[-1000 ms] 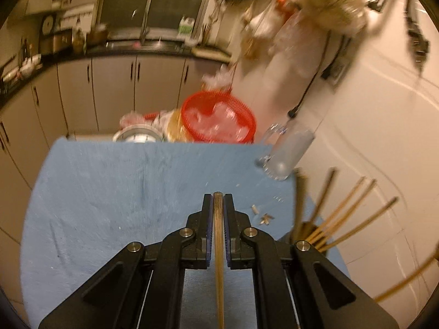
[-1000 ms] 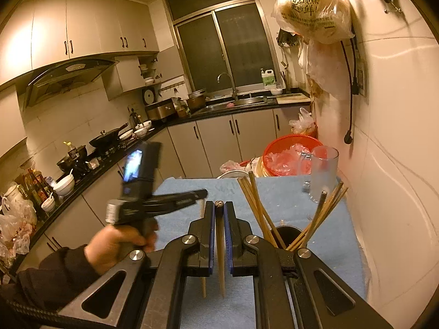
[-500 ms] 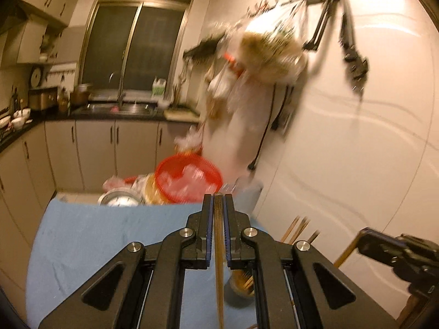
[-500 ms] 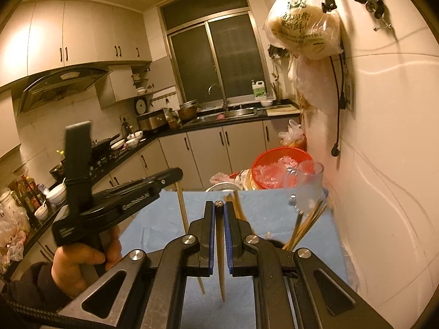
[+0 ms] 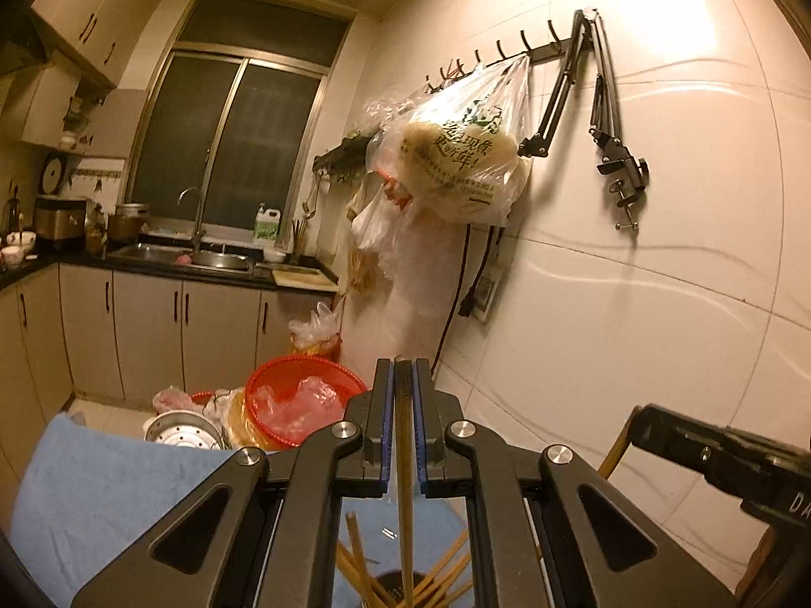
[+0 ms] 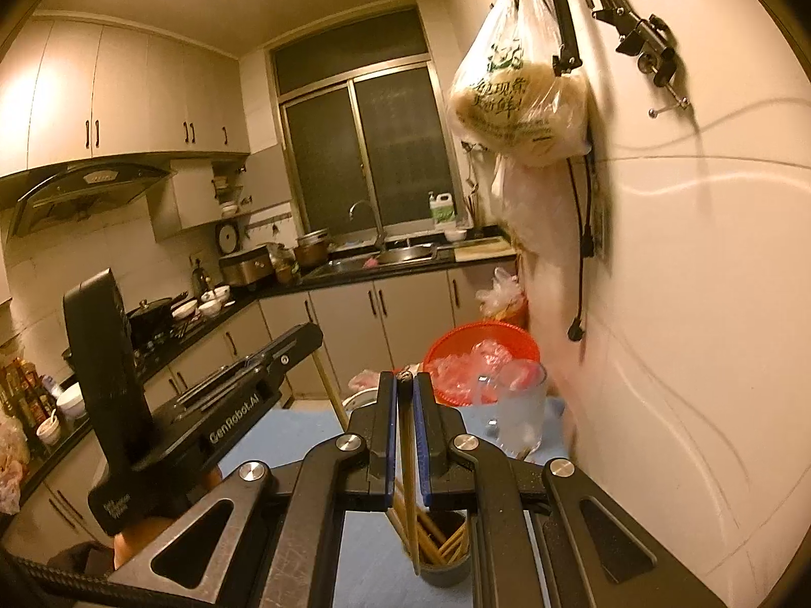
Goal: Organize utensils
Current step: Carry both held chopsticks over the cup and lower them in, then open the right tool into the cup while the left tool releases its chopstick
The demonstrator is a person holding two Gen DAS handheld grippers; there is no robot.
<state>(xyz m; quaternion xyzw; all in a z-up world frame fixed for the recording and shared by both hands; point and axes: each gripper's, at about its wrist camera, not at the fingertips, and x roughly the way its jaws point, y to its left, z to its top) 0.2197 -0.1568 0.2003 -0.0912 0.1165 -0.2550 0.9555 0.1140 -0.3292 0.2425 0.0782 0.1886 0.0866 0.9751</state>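
My left gripper (image 5: 403, 370) is shut on a wooden chopstick (image 5: 404, 481) that hangs down over a dark round holder (image 5: 400, 590) with several chopsticks in it. My right gripper (image 6: 404, 385) is shut on another chopstick (image 6: 409, 501), whose lower tip is at the rim of the same holder (image 6: 446, 565). In the right wrist view the left gripper (image 6: 299, 344) is up at the left with its chopstick (image 6: 329, 385) slanting down. In the left wrist view the right gripper (image 5: 643, 428) is at the right edge.
The holder stands on a blue towel (image 5: 101, 486) over the table. A glass mug (image 6: 512, 415) stands behind the holder near the white wall (image 6: 684, 354). A red basket (image 5: 299, 400) and a metal pot (image 5: 185, 438) lie past the table's far edge.
Both grippers have moved in over the holder and tilted up, so the chopsticks now hang over its mouth. The left gripper came from the table's middle toward the wall.
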